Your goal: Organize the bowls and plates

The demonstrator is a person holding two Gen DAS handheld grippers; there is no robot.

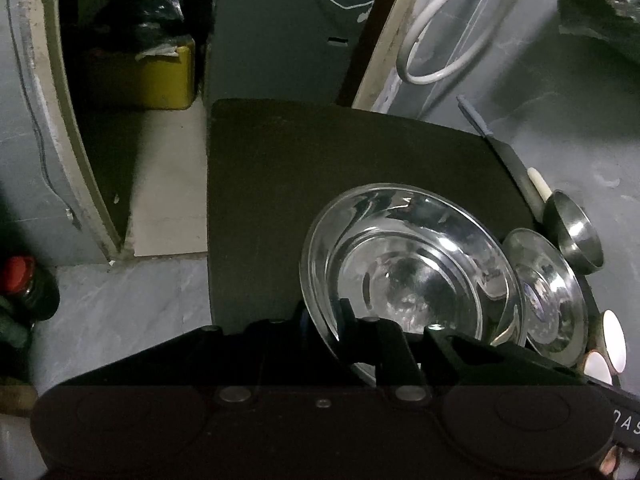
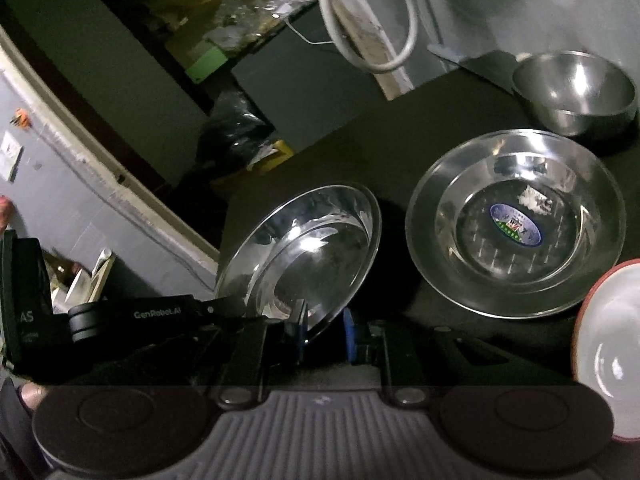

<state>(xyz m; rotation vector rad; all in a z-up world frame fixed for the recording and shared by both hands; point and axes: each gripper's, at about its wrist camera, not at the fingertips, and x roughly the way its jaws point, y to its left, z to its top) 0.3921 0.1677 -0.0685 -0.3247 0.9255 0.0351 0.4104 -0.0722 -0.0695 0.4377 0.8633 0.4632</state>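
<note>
A shiny steel plate is held tilted above the dark table top. My left gripper is shut on its near rim; in the right wrist view that gripper comes in from the left. My right gripper is shut on another part of the same rim, blue pads either side. A second steel plate with a blue sticker lies flat to the right. Behind it stands a steel bowl. A white bowl with a red rim sits at the right edge.
The table's left edge drops to a pale floor. A yellow container with a black bag stands beyond it. A white hose loops against the back wall. A red-capped bottle is at the far left.
</note>
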